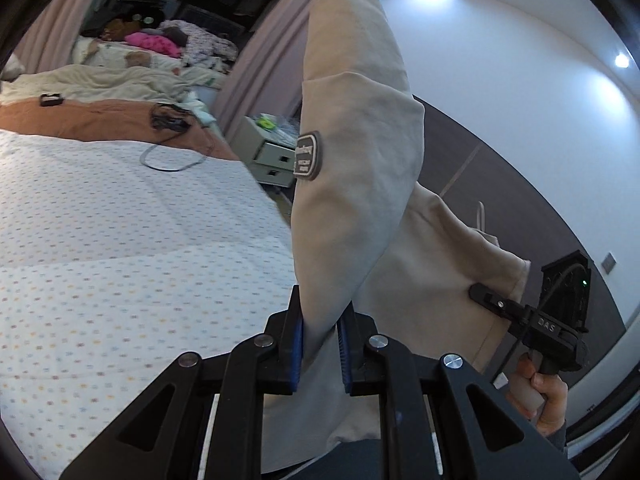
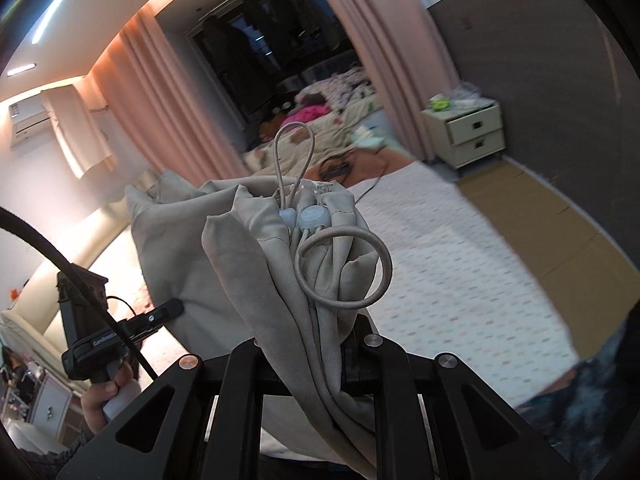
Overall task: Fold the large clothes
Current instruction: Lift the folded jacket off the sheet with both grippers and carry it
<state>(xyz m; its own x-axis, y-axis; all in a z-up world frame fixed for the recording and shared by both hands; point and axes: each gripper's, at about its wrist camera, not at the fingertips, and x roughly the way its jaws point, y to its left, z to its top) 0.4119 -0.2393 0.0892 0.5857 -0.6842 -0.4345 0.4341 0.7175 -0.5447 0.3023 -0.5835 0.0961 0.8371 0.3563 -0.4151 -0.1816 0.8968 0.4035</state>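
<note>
The left gripper (image 1: pixel 320 344) is pinching a fold of the large beige cloth jacket (image 1: pixel 352 128), the right gripper (image 2: pixel 316 344) is clamping its bunched drawstring hem; the garment is hanging raised above the dotted white bedsheet (image 1: pixel 120 240)

Home bedroom: bed (image 1: pixel 120 220), curtains (image 2: pixel 168 92), nightstand (image 2: pixel 468 132).

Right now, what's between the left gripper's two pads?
A bunched fold of the beige jacket, pinched between the blue pads of the left gripper. The left wrist view shows it.
</note>
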